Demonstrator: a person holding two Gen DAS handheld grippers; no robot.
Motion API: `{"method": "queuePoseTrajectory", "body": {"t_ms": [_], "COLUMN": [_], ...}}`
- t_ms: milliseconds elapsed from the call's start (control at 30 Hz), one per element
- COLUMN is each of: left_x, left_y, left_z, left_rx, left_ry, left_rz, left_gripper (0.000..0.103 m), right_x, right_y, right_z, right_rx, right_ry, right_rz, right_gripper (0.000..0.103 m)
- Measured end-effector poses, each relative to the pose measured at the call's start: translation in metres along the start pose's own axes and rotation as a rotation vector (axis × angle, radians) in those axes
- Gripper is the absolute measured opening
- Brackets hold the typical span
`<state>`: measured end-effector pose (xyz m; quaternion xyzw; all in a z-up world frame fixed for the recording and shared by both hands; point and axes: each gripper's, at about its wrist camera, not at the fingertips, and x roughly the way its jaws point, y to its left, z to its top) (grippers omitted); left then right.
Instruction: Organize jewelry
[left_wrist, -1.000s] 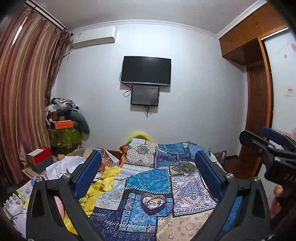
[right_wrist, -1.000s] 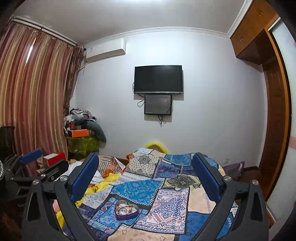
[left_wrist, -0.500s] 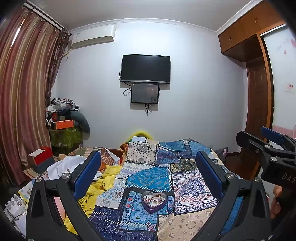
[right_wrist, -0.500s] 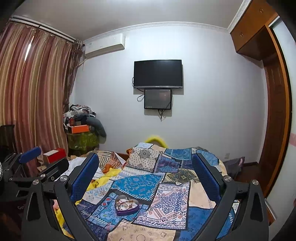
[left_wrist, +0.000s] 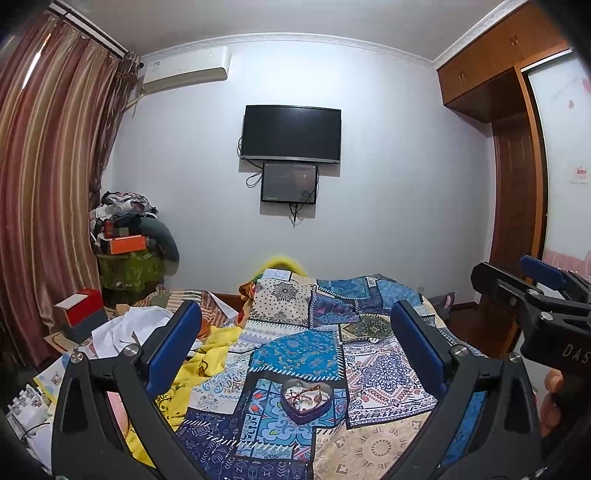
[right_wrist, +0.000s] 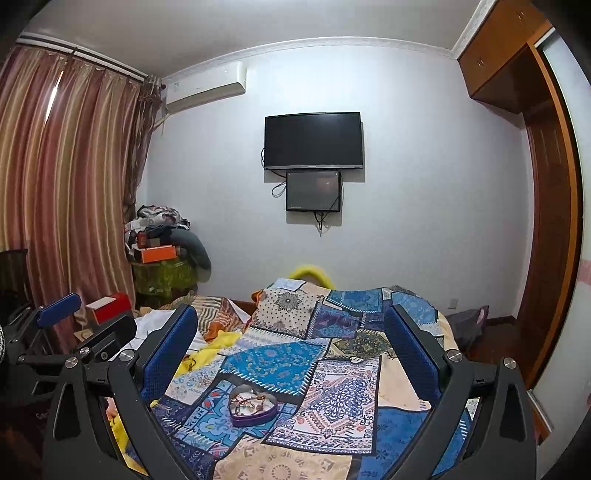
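A heart-shaped tin, purple-walled and lidless, is seen resting on the patchwork bedspread near the bed's near edge, on a blue patterned patch. Tangled jewelry, with reddish cord and small beads, is held inside it; single pieces cannot be told apart. The left gripper is held above the bed with its blue-padded jaws spread wide and nothing between them, the tin being framed low in the gap. The right gripper is likewise released and empty, with the tin lying nearer its left finger. A yellow cloth is spread along the bedspread's left edge, and a dark television is mounted on the far wall
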<state>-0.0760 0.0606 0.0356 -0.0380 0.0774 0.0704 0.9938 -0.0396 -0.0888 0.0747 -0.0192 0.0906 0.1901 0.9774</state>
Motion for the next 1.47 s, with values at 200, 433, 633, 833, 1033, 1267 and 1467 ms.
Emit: {"method": "queuePoseTrajectory", "body": {"t_ms": [200, 433, 633, 833, 1033, 1267, 1467], "left_x": [0.001, 0.002, 0.005, 0.006, 0.006, 0.007, 0.009], "left_y": [0.003, 0.006, 0.006, 0.006, 0.008, 0.008, 0.012], "left_z": [-0.001, -0.001, -0.001, -0.001, -0.002, -0.004, -0.006], "left_rx": [-0.004, -0.012, -0.016, -0.016, -0.018, -0.027, -0.036], "left_ry": [0.004, 0.006, 0.015, 0.017, 0.019, 0.025, 0.032], "left_rz": [-0.006, -0.014, -0.027, -0.036, -0.041, -0.036, -0.027], "left_gripper": [0.102, 0.102, 0.102, 0.102, 0.102, 0.102, 0.102], "right_x": [0.002, 0.002, 0.002, 0.002, 0.002, 0.004, 0.008], "right_y": [0.001, 0.0, 0.001, -0.001, -0.001, -0.002, -0.001], "right_z": [0.0, 0.001, 0.002, 0.002, 0.002, 0.003, 0.001], "right_rx": [-0.001, 0.0, 0.001, 0.002, 0.001, 0.001, 0.003], "right_ry": [0.008, 0.012, 0.013, 0.012, 0.013, 0.018, 0.029], "right_rz": [0.0, 0.004, 0.005, 0.002, 0.002, 0.001, 0.001], "right_gripper": [0.1, 0.1, 0.1, 0.1, 0.1, 0.1, 0.1]}}
